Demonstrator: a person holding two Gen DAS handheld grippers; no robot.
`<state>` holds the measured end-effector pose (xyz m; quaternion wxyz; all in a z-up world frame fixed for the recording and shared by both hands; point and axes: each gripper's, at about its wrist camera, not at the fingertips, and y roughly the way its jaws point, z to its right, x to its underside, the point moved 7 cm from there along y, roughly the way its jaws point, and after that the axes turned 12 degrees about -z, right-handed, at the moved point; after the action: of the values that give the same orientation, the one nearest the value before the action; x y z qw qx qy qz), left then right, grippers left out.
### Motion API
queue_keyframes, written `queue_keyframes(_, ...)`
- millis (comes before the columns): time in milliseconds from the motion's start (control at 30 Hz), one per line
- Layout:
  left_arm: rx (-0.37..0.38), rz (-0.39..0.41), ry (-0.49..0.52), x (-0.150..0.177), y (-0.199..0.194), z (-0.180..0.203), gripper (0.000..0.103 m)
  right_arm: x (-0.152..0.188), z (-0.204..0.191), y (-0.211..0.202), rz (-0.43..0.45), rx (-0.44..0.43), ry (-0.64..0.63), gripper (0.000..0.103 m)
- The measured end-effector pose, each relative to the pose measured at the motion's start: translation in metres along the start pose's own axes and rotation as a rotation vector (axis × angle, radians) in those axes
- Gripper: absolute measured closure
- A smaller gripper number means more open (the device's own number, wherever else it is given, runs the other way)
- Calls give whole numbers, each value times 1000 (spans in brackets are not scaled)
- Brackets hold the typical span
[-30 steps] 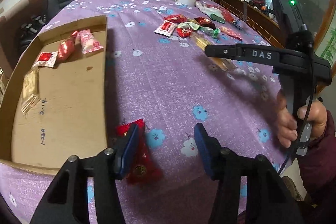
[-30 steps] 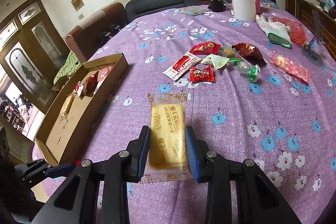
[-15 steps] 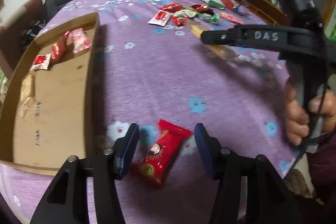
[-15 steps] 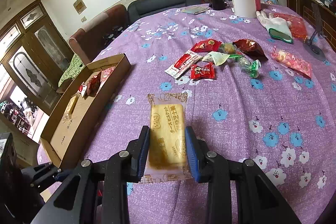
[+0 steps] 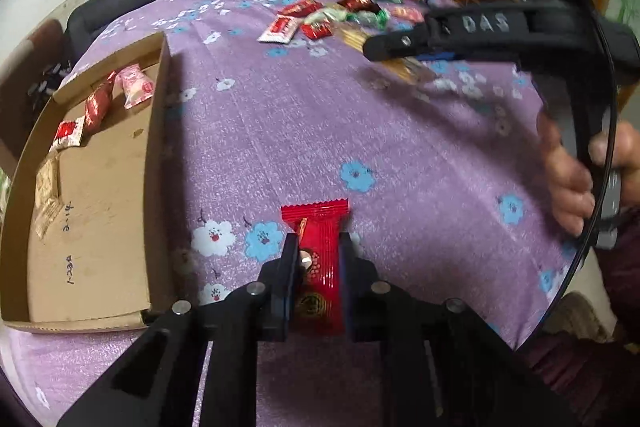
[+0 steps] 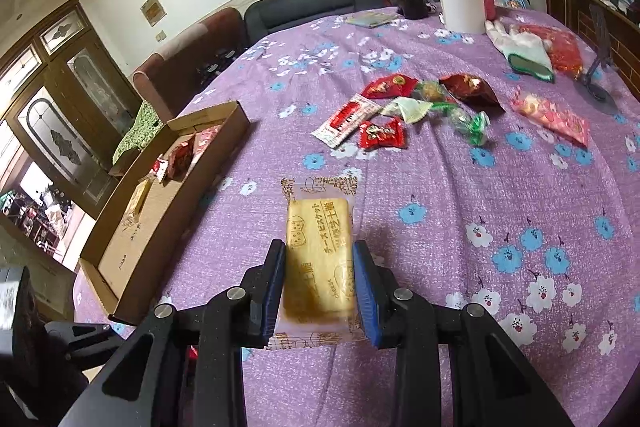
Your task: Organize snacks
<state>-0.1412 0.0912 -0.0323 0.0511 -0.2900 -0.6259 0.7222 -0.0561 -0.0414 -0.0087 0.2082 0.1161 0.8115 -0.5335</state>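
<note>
Now your left gripper [image 5: 318, 259] just closed, clamped on red snack [image 5: 318, 259] at table near edge; right gripper [image 6: 320, 275] clamps biscuit pack [image 6: 320, 247]. Cardboard box [image 5: 154, 155] lies left, nearer left gripper.

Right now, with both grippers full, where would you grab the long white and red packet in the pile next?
Grip the white and red packet across its narrow width at mid-length, coming down from above. It lies flat on the tablecloth at the pile's near-left edge, long sides mostly clear; only its far end looks close to the neighbouring wrappers.
</note>
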Motion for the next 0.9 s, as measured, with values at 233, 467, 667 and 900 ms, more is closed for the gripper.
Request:
queue_keyframes(233, 137, 88, -178, -14, -39, -40, 86, -12, -25, -11, 16, -3, -52, 67)
queue_keyframes(467, -53, 156, -348, -18, -78, -140, 85, -36, -92, -2, -11, -79, -154, 67)
queue_keyframes(667, -167, 95, -462, -15, -52, -209, 85, -52, -165, 34, -65, -93, -280, 67)
queue_keyframes(900, -158, 14, -521, -24, -14, -241, 85, -54, -208, 103, -176, -38, -358, 66)
